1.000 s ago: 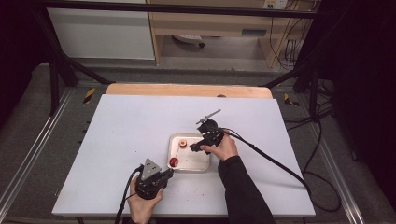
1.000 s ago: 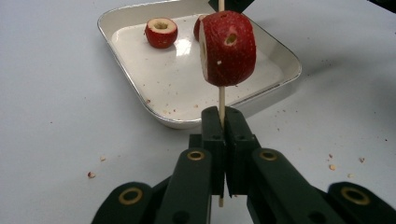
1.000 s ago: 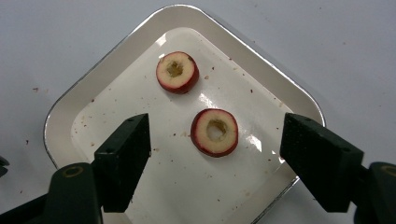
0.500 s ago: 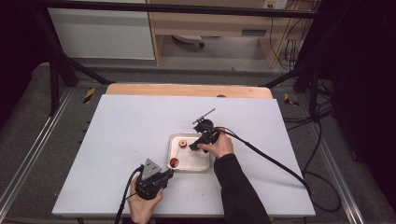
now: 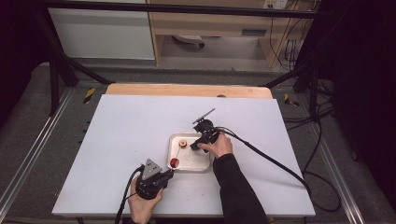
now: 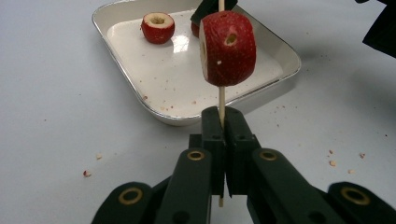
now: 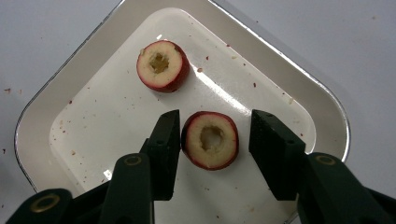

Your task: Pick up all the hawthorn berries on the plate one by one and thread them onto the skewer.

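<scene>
Up on the high view, a white tray (image 5: pixel 188 164) sits mid-bench (image 5: pixel 116 140). The left tongs (image 5: pixel 169 173) lie near the front edge, pointing at the tray's near corner, where a red fruit piece (image 5: pixel 174 162) hangs on a skewer. The right tongs (image 5: pixel 192 147) dip into the tray from its far right side, close to a second red piece (image 5: pixel 183 143).

From the left gripper view, the left tongs (image 6: pixel 224 126) are pinched tight on a thin wooden skewer (image 6: pixel 222 100), which stands upright between the jaws. A cored red fruit piece (image 6: pixel 228 48) is threaded on it above the jaws, in front of the tray (image 6: pixel 275 84). Another cored piece (image 6: pixel 158 27) lies in the tray's far part.

Looking along the right gripper view, the right tongs (image 7: pixel 214 140) have just been closing, and a cored fruit ring (image 7: pixel 210 139) lies flat on the tray (image 7: pixel 42 107) between the jaws. The left jaw is just beside its skin; the right jaw stands a little apart. A second ring (image 7: pixel 162 65) lies beyond, clear of the jaws.
</scene>
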A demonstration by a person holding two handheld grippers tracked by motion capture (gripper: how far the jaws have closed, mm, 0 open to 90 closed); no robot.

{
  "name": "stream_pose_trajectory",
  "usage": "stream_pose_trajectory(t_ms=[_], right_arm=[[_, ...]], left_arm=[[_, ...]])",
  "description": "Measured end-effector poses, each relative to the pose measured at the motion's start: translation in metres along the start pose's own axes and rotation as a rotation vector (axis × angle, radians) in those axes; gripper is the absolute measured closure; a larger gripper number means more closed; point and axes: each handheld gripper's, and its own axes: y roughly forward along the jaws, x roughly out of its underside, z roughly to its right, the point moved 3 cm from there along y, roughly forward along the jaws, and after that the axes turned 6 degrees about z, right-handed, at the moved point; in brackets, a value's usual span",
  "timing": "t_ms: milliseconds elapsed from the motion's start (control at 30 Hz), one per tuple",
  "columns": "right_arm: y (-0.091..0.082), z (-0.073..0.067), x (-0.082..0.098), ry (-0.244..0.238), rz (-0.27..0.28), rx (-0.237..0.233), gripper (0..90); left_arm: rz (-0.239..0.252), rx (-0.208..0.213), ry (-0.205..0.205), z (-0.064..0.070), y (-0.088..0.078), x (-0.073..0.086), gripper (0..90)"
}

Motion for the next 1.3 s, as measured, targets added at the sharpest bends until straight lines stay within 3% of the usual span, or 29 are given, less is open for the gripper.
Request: stream_pose_trajectory(t_ms=[200, 500, 833, 1133, 1300], right_arm=[[0.002, 0.000, 0.000, 0.019, -0.002, -0.001, 59.8], [0.002, -0.001, 0.001, 0.042, -0.003, 0.005, 60.6], [-0.015, -0.005, -0.001, 0.058, 0.030, -0.009, 60.8], [-0.029, -0.013, 0.003, 0.059, 0.108, -0.033, 60.8], [-0.035, -0.011, 0.011, 0.086, 0.163, -0.045, 60.8]], left_arm=[[-0.002, -0.004, 0.006, 0.000, 0.000, 0.000, 88.0], [-0.002, -0.004, 0.008, 0.000, 0.000, 0.001, 88.0], [0.001, -0.003, 0.012, 0.002, 0.000, -0.001, 88.0], [0.004, -0.003, 0.017, 0.006, 0.002, 0.000, 88.0], [0.003, -0.001, 0.016, 0.007, 0.003, 0.000, 88.0]])
